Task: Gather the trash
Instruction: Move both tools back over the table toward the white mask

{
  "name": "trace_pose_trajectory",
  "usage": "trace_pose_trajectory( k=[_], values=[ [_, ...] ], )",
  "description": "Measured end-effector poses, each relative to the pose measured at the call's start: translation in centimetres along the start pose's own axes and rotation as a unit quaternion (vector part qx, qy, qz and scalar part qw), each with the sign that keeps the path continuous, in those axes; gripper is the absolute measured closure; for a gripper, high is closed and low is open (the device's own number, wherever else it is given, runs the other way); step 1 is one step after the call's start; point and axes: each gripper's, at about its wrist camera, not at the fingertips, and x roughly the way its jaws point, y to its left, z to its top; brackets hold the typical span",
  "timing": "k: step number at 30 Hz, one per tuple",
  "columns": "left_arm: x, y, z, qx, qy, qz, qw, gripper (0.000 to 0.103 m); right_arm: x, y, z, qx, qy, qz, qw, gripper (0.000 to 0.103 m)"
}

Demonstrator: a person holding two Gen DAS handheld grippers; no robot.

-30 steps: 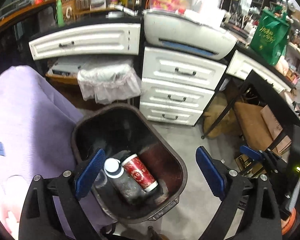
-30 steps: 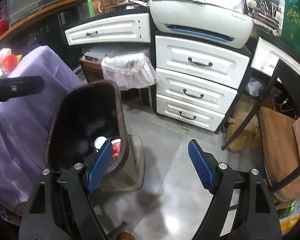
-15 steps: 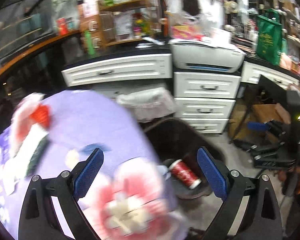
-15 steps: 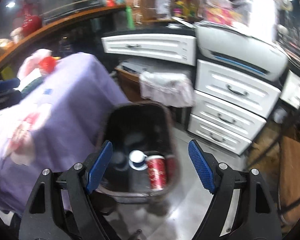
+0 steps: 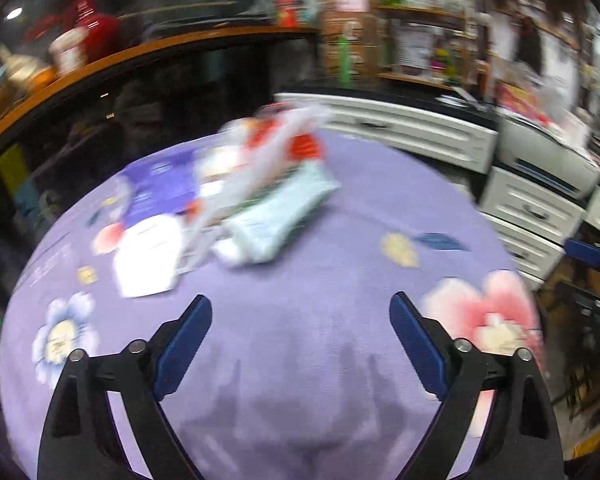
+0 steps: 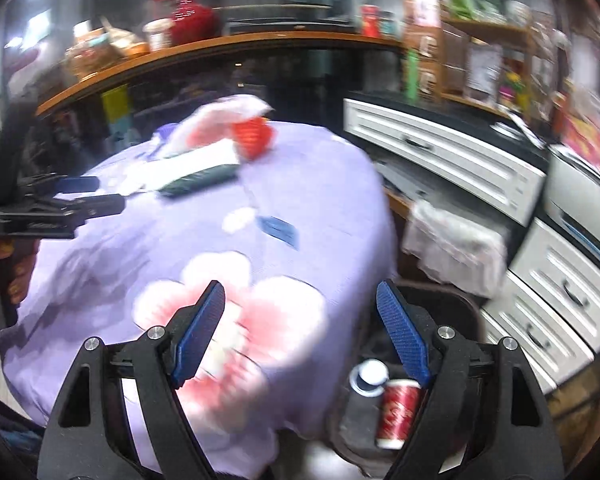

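Left wrist view: pale wrapper lengthwise toward upper right; left gripper jaws closing, empty.

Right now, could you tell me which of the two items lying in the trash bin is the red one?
The red paper cup, on the right; the bottle beside it is grey with a white cap.

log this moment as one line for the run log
phase: heading for table | left claw: closing, empty | right claw: open, empty | bin: red cup, bottle | wrappers: on purple tablecloth
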Motion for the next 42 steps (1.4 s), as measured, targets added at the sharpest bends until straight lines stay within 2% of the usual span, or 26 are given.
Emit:
trace_pose_trajectory(
  k=[4, 9, 11, 18, 27, 28, 29, 30, 31, 32, 38, 42],
  values=[
    [1.2, 4.4, -0.3, -0.022, 0.018, 0.051, 0.9983, 0.031, 1.3, 3.2, 1.6, -0.027, -0.003, 0.022, 0.999, 0.025],
    [3.6, 8.9, -0.6, -0.049, 0.044, 0.076, 0.9949, 0.040, 2.6, 6.1, 2.8, -0.051, -0.002, 0.041, 0.998, 0.025],
    [4.7, 10.5, 0.1, -0.065, 0.051, 0.070, 0.9941, 0.044, 3.2, 6.9, 3.3, -0.058, -0.001, 0.046, 0.997, 0.025],
    [8.4, 13.6, 2.5, -0.089, 0.071, 0.053, 0.9921, 0.045, 5.4, 8.3, 4.9, -0.075, 0.008, 0.053, 0.996, 0.025],
    [12.7, 15.1, 3.9, -0.105, 0.095, 0.021, 0.9896, 0.044, 8.1, 9.9, 6.8, -0.099, 0.015, 0.062, 0.993, 0.025],
    [12.9, 15.2, 4.0, -0.107, 0.094, 0.020, 0.9896, 0.050, 8.3, 10.1, 7.0, -0.103, 0.014, 0.063, 0.993, 0.025],
    [12.8, 15.2, 4.0, -0.106, 0.090, 0.022, 0.9900, 0.070, 8.6, 10.5, 7.5, -0.110, 0.011, 0.068, 0.992, 0.025],
    [12.8, 15.2, 4.1, -0.107, 0.091, 0.020, 0.9899, 0.081, 8.7, 10.6, 7.7, -0.114, 0.009, 0.071, 0.991, 0.025],
    [12.6, 15.3, 4.1, -0.110, 0.092, 0.015, 0.9896, 0.096, 9.0, 10.9, 8.2, -0.117, 0.005, 0.076, 0.990, 0.025],
    [12.5, 15.3, 4.0, -0.112, 0.091, 0.012, 0.9895, 0.102, 9.3, 11.2, 8.6, -0.117, 0.003, 0.081, 0.990, 0.025],
    [10.2, 15.9, 3.5, -0.128, 0.059, 0.006, 0.9900, 0.102, 12.2, 11.3, 11.0, -0.076, 0.018, 0.109, 0.991, 0.025],
    [7.6, 17.0, 3.4, -0.154, 0.025, -0.001, 0.9877, 0.102, 14.3, 11.0, 12.0, -0.060, 0.023, 0.095, 0.993, 0.025]
  ],
)
